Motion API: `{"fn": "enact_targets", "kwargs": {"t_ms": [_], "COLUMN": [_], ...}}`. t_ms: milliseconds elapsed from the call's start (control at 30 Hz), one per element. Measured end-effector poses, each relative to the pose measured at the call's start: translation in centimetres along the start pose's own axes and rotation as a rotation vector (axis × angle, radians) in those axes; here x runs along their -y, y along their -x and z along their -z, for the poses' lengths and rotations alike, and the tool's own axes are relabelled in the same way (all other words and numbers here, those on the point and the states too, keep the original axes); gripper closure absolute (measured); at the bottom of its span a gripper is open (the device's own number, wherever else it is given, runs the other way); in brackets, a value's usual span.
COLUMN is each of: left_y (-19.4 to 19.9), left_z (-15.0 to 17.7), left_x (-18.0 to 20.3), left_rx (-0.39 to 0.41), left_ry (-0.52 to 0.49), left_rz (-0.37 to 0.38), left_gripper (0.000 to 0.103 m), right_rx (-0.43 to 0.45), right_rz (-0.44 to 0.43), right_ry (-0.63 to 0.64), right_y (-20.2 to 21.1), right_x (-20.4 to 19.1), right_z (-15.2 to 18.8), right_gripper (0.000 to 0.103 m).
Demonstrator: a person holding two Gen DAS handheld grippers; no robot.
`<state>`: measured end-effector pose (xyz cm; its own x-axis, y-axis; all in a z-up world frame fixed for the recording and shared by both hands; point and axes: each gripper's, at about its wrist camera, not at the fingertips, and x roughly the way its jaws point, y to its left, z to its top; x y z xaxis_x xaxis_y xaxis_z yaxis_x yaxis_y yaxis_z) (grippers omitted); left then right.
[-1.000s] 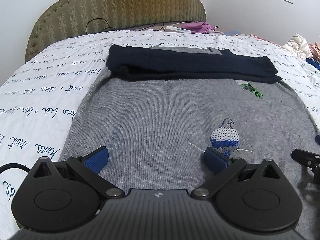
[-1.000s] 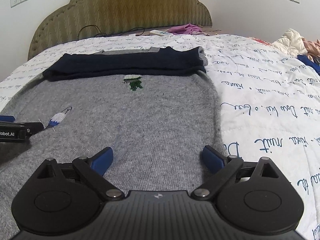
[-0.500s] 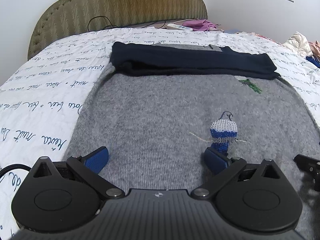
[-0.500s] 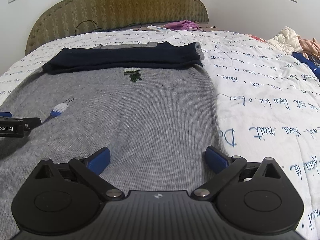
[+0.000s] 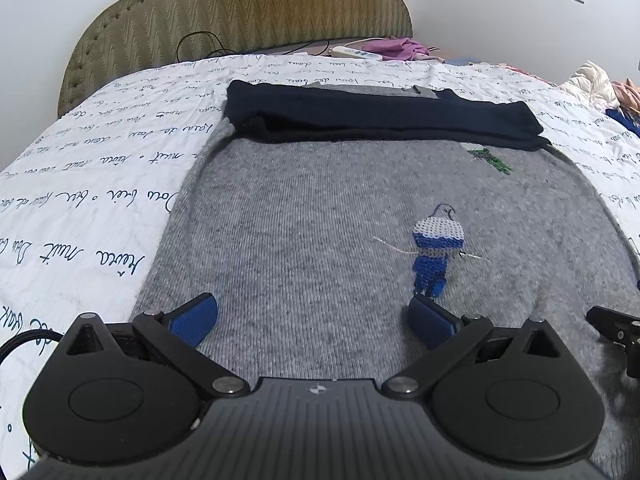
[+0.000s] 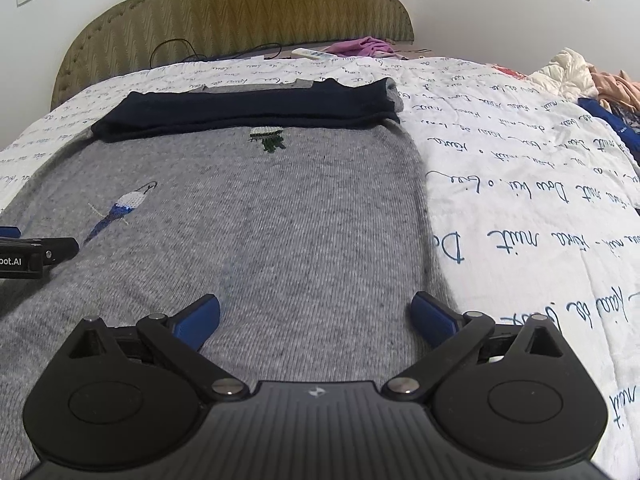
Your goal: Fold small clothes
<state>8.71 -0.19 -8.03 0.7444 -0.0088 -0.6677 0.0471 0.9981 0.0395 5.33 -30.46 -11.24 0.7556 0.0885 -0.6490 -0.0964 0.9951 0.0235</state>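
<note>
A grey sweater (image 5: 304, 240) lies flat in the middle of the frame on a white bedspread (image 5: 100, 184) printed with dark cursive writing too slanted to read surely. Its dark navy sleeves (image 5: 380, 120) are folded across the upper part. A small blue and white bird (image 5: 436, 248) is knitted on it. The left gripper (image 5: 312, 314) and the right gripper (image 6: 316, 314) both hang over the near edge with jaws wide apart, holding nothing. At the left edge of the right view, a label reads "bot.AI" (image 6: 12, 261).
</note>
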Motion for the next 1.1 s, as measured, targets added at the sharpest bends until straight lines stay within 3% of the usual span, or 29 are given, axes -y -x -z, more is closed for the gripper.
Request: {"fn": "enact_targets", "kwargs": {"t_ms": [1100], "left_y": [3.7], "left_z": [3.1], "left_x": [0.1], "left_rx": [-0.001], "left_ry": [-0.021], "left_rz": [0.001], "left_gripper": [0.000], "right_rx": [-0.008], "right_rz": [-0.019], "right_ry": [-0.001], "right_y": [3.4], "right_x": [0.0], "right_z": [2.9], "right_gripper": [0.000]}}
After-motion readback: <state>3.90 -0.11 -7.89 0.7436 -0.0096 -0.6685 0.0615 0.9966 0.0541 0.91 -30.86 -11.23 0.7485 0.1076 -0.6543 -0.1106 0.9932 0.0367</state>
